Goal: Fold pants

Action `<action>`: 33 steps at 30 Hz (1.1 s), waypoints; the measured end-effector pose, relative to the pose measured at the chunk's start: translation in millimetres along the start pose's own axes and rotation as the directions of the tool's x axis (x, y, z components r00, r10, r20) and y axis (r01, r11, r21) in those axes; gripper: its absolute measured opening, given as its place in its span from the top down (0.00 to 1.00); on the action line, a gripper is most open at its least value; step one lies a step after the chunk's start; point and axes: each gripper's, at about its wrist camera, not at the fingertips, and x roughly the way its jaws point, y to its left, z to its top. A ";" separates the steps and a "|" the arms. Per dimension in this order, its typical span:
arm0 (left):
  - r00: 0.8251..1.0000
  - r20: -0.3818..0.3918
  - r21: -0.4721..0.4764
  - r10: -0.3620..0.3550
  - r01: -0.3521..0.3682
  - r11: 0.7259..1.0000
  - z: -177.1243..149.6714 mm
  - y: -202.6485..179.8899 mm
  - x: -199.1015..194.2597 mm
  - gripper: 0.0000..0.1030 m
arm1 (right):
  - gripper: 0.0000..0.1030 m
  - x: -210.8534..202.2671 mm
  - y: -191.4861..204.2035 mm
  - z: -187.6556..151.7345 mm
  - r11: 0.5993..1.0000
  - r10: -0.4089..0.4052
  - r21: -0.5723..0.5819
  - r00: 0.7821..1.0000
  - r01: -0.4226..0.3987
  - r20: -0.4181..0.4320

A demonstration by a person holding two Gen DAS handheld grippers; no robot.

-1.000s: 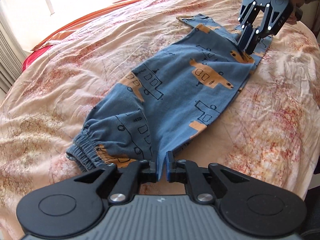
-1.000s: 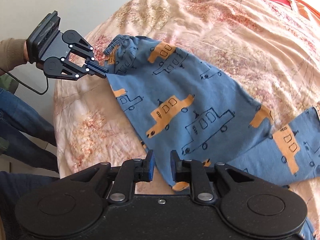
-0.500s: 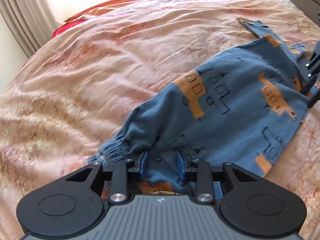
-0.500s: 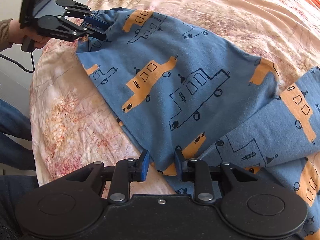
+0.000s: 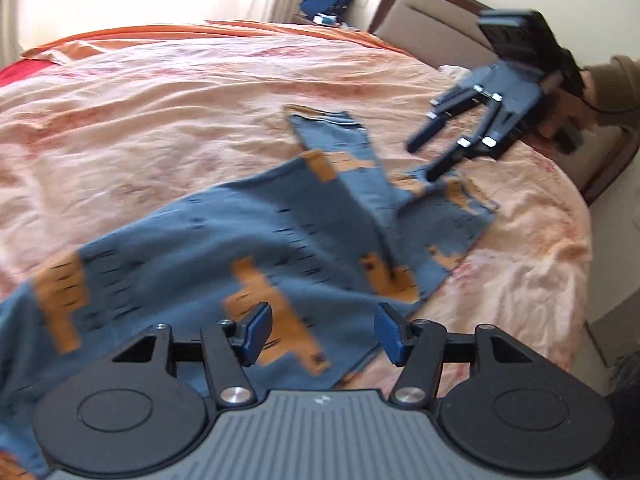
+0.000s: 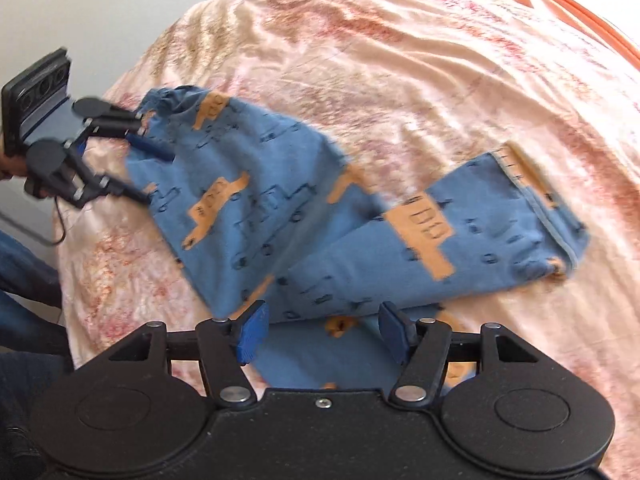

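Pants (image 6: 280, 216) lie flat on bed (image 6: 400, 60), one leg doubled over other: lengthwise fold laid, so grip no longer needed. Left tongs (image 5: 322, 334) at waistband end, right tongs (image 6: 320, 330) at leg end, both just opening, now spread, fabric beneath, unpinched. Both tilt steeply down over pants' near edge.
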 end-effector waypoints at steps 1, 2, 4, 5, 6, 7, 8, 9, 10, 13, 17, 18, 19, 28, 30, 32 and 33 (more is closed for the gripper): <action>0.999 -0.007 -0.009 -0.032 0.032 0.999 5.6 -7.8 16.4 0.44 | 0.38 -4.0 -14.2 4.5 1.000 -0.028 -0.001 1.000 0.028 0.005; 0.998 -0.017 -0.027 -0.067 0.067 0.997 10.8 -18.1 36.4 0.47 | 0.38 -7.0 -27.5 8.8 0.999 -0.048 0.000 0.999 0.048 0.010; 0.996 -0.025 -0.035 -0.085 0.084 0.996 20.4 -29.3 60.6 0.52 | 0.38 -10.5 -51.8 19.4 0.996 -0.083 -0.012 0.996 0.083 0.016; 0.997 -0.027 -0.040 -0.074 0.072 0.997 23.0 -35.1 71.6 0.55 | 0.38 -10.3 -61.5 25.0 0.995 -0.095 -0.028 0.995 0.096 0.016; 0.998 -0.029 -0.048 -0.063 0.062 0.997 24.6 -37.5 78.9 0.58 | 0.38 -9.1 -68.9 31.5 0.994 -0.101 -0.049 0.995 0.101 0.014; 0.998 -0.027 -0.057 -0.050 0.048 0.997 26.2 -39.4 84.4 0.60 | 0.38 -7.0 -75.7 38.6 0.992 -0.105 -0.073 0.994 0.106 0.010; 0.999 -0.024 -0.063 -0.034 0.033 0.998 27.1 -39.6 87.3 0.68 | 0.38 -3.4 -80.6 45.4 0.989 -0.110 -0.097 0.994 0.110 0.004; 0.999 -0.022 -0.066 -0.028 0.027 0.997 27.4 -40.0 88.6 0.82 | 0.38 0.6 -84.5 52.0 0.986 -0.115 -0.121 0.993 0.114 -0.003; 1.000 -0.017 -0.068 -0.025 0.024 0.997 29.0 -39.4 88.2 0.88 | 0.38 4.8 -88.4 58.3 0.982 -0.116 -0.149 0.993 0.113 -0.010; 1.000 -0.005 -0.059 -0.014 0.014 0.998 28.9 -42.8 83.8 0.90 | 0.38 21.2 -94.8 77.6 0.965 -0.123 -0.237 0.992 0.113 -0.030; 1.000 -0.025 -0.061 -0.004 0.002 0.998 30.1 -42.5 82.2 0.90 | 0.42 47.5 -103.2 106.8 0.943 -0.133 -0.314 0.990 0.109 -0.056; 1.000 -0.028 -0.066 -0.004 0.002 0.998 29.4 -42.7 83.8 0.90 | 0.44 53.7 -106.1 113.5 0.940 -0.133 -0.323 0.989 0.105 -0.064; 0.999 -0.033 -0.072 -0.005 0.003 0.997 28.9 -42.7 85.4 0.90 | 0.46 61.0 -108.7 119.9 0.939 -0.132 -0.330 0.988 0.100 -0.076; 0.999 -0.037 -0.046 0.037 -0.039 0.998 32.9 -46.8 89.4 0.90 | 0.98 73.2 -116.7 130.6 0.936 -0.066 -0.352 0.988 0.012 -0.141; 0.999 -0.029 -0.042 0.040 -0.041 0.998 36.8 -46.6 87.1 0.90 | 0.98 50.7 -118.0 124.9 0.942 -0.040 -0.335 0.996 0.010 -0.083; 0.998 -0.019 -0.010 0.059 -0.059 0.998 43.7 -49.1 84.0 0.90 | 0.99 22.8 -119.6 112.4 0.948 -0.050 -0.315 0.999 0.043 -0.013; 0.997 -0.012 0.021 0.076 -0.076 0.997 48.2 -52.0 82.2 0.90 | 1.00 8.7 -120.9 103.9 0.951 -0.060 -0.302 0.998 0.063 0.020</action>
